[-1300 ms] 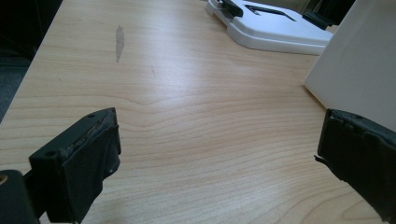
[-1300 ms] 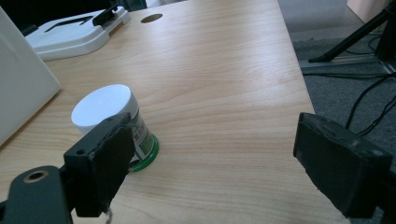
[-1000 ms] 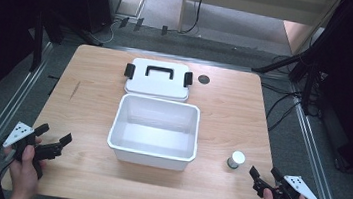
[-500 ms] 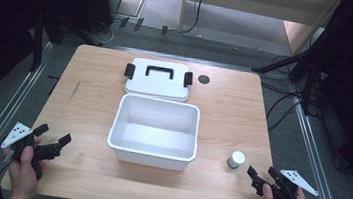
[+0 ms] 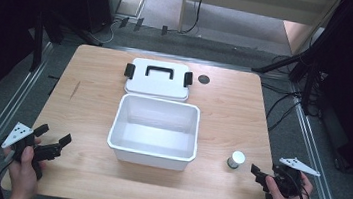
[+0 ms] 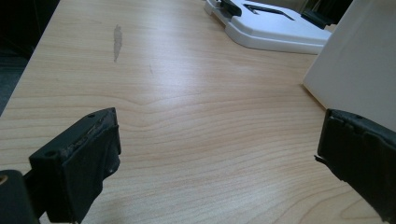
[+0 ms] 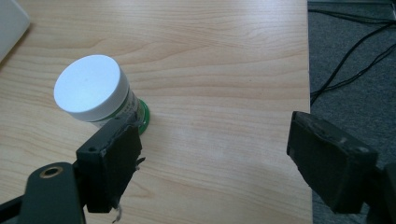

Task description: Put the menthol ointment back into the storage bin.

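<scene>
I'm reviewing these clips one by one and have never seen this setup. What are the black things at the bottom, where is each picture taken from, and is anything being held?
There is no robot here. A person holds a hand tool in each hand, each with two black fingers: the left gripper and the right gripper. One picture looks down from above the wooden table. The other two come from cameras riding on each gripper, looking out between its fingers. On the table sit an open white box, its lid with a black handle lying flat behind it, and a small white-capped jar to the right of the box. Both grippers are open and hold nothing. The jar stands just ahead of the right gripper's fingers.
</scene>
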